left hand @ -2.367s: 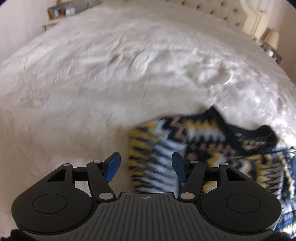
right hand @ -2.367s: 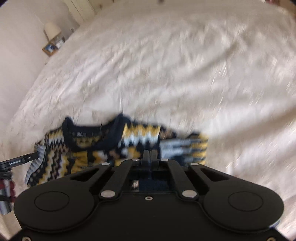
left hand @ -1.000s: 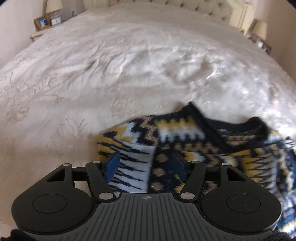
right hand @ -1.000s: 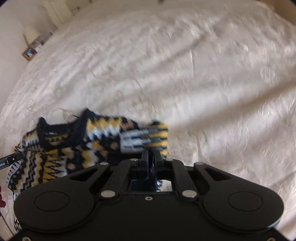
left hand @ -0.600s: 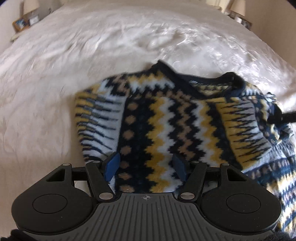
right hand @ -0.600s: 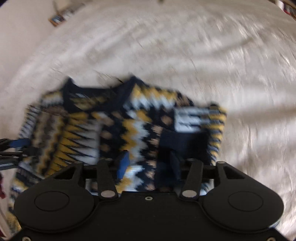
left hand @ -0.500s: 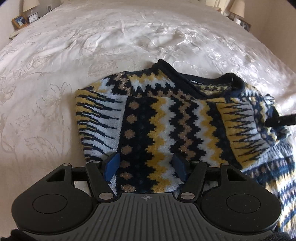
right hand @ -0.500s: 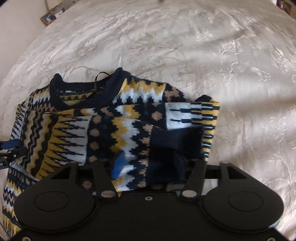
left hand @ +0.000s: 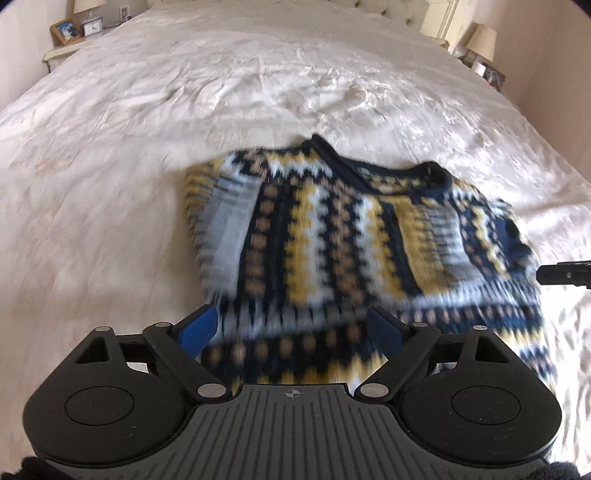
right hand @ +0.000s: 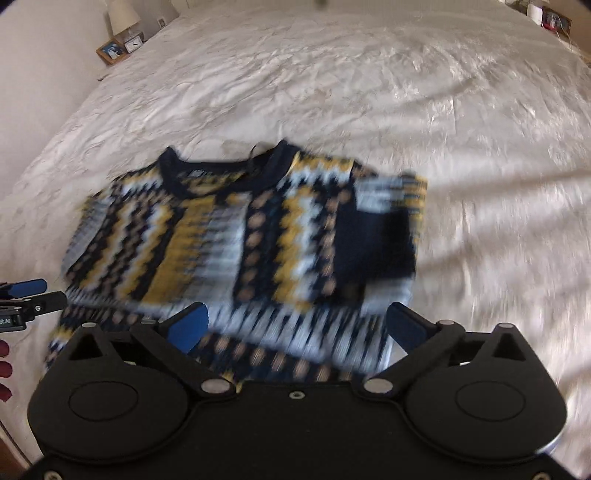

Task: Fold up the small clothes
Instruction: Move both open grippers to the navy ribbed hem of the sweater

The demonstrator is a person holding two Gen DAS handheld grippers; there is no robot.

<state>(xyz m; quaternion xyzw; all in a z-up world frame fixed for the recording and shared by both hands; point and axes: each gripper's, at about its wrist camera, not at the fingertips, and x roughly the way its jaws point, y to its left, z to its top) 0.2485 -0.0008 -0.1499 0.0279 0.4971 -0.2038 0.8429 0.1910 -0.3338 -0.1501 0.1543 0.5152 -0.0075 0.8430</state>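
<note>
A small knit sweater [left hand: 351,240] in navy, yellow and white zigzags lies flat on the white bedspread [left hand: 129,184], collar away from me. Both sleeves are folded inward; the navy cuff [right hand: 376,243] rests on the body. My left gripper [left hand: 291,326] hovers over the hem near the sweater's left side, jaws opening, blue pads [left hand: 199,326] wide apart and pressing on nothing. My right gripper [right hand: 297,325] stands over the hem [right hand: 295,343] at the sweater [right hand: 240,240] right side, jaws opening wide, nothing gripped. Each gripper's tip shows at the other view's edge.
The bedspread [right hand: 461,129] stretches far around the sweater. A nightstand with a picture frame [left hand: 66,29] and clock stands at the back left, a lamp [left hand: 484,38] at the back right. A tufted headboard [left hand: 388,7] closes the far end.
The right gripper let go of the sleeve, which now lies folded on the body. Both grippers opened wider and drew back toward the hem.
</note>
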